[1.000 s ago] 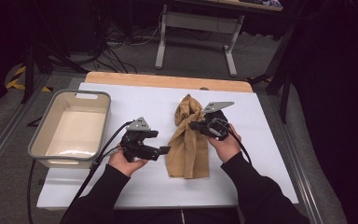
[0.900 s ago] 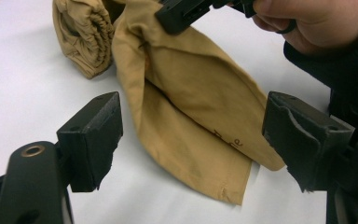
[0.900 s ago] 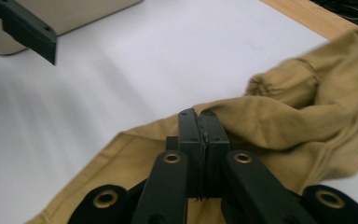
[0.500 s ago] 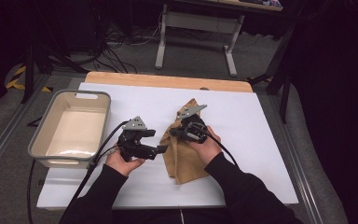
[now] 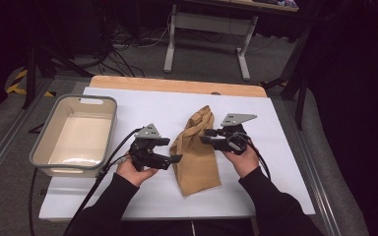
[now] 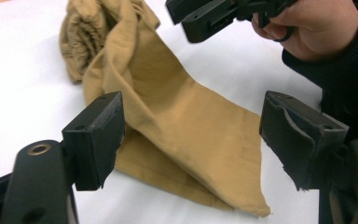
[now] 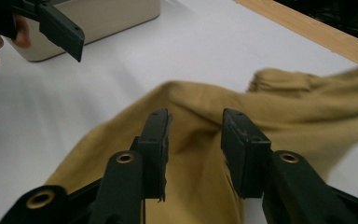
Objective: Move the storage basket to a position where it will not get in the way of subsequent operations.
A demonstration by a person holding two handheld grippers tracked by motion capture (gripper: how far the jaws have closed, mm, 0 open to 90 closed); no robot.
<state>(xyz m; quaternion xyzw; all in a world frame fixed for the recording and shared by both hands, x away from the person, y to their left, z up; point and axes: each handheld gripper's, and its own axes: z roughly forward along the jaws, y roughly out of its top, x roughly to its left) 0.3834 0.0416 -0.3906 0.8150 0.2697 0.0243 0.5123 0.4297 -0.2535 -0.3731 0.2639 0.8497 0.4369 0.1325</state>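
Note:
A tan cloth (image 5: 197, 160) lies folded on the white table top (image 5: 275, 162), its bunched end toward the far side. My left gripper (image 5: 170, 150) is open at the cloth's left edge, and in the left gripper view the cloth (image 6: 186, 126) lies beyond its wide-set jaws (image 6: 198, 135). My right gripper (image 5: 206, 136) hovers over the cloth's upper right part. Its jaws have just been opening. In the right gripper view they (image 7: 196, 140) stand apart over a ridge of cloth (image 7: 307, 107), and the pads do not press on it.
A grey bin (image 5: 39, 147) with a pale inside stands at the table's left, close to my left hand. A wooden strip (image 5: 177, 84) runs along the far edge. Table legs and cables lie on the floor beyond.
My right gripper swung left with the cloth in its shut jaws, then came back right and opened, letting go. The cloth's upper part has settled on the table. The left gripper stayed put.

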